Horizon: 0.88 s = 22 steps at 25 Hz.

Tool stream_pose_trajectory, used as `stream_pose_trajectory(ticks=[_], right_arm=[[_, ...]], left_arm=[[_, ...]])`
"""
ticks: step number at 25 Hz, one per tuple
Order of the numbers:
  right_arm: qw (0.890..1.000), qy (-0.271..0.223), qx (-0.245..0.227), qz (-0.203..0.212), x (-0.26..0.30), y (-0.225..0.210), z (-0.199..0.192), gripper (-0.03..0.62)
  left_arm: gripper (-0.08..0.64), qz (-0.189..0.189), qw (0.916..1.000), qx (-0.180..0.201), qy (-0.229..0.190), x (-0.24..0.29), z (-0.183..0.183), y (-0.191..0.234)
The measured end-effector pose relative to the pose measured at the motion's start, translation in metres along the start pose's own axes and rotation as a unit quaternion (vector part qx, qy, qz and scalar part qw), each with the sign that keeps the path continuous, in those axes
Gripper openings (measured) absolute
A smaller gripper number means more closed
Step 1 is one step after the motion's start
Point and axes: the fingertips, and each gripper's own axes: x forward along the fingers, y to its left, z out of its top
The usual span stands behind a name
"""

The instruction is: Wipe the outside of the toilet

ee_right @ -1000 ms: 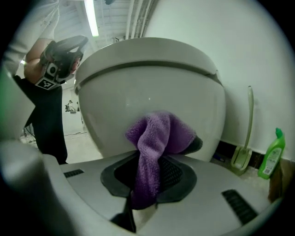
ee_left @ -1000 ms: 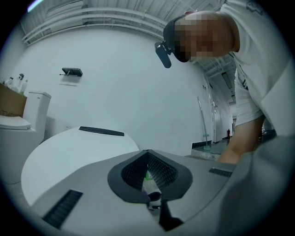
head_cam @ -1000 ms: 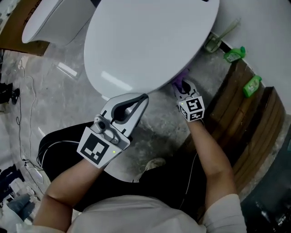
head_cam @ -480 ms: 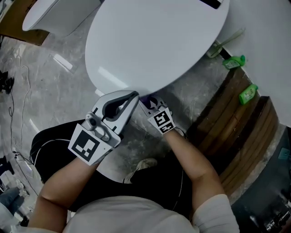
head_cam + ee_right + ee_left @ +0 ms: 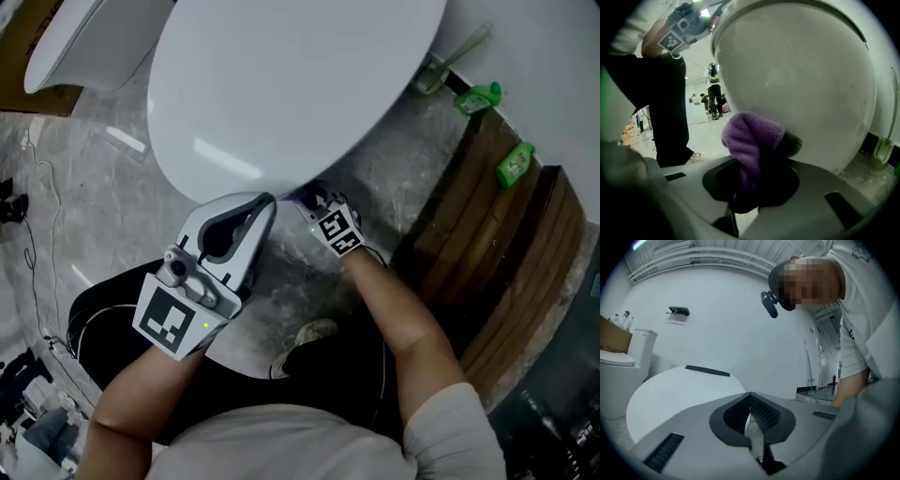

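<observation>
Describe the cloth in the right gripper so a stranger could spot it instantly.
Find the big white toilet and look under the front curve of its bowl, where the right gripper sits. Clamped in that gripper is a fuzzy purple cloth against the bowl, the only purple, soft thing among white and grey hard surfaces.

white shirt (image 5: 281, 448), dark trousers (image 5: 342, 370), grey left gripper (image 5: 270, 201)

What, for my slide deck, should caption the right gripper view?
Right gripper presses a purple cloth against the toilet bowl's outside.
</observation>
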Motion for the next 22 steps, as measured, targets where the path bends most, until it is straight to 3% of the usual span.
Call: stream_pose_trajectory(ticks=[4,9,13,17,19,22], right_arm=[[0.998,0.015,0.037,-0.046,-0.003,-0.038,-0.018,0.083],[0.994,0.040,0.042,-0.096,-0.014,-0.092,-0.045,0.084],[0.980,0.034,0.073,-0.182,-0.035,-0.175,-0.053,0.084],[0.960,-0.005,0.105,-0.261,-0.059,-0.246,-0.031,0.084],[0.956,-0.008,0.107,-0.274,-0.063,-0.256,-0.024,0.083],[0.963,0.011,0.101,-0.251,-0.051,-0.234,-0.032,0.083]], left_arm=[[0.006,-0.005,0.9999,-0.008,-0.007,-0.001,0.003,0.004],[0.006,-0.009,0.9996,-0.017,-0.019,-0.003,0.007,-0.002],[0.006,-0.021,0.9997,-0.012,-0.006,-0.005,-0.001,-0.008],[0.006,-0.027,0.9995,-0.014,-0.005,-0.006,-0.001,-0.006],[0.006,-0.031,0.9994,-0.013,-0.002,-0.008,-0.004,-0.008],[0.006,-0.029,0.9995,-0.010,0.001,-0.008,-0.006,-0.006]])
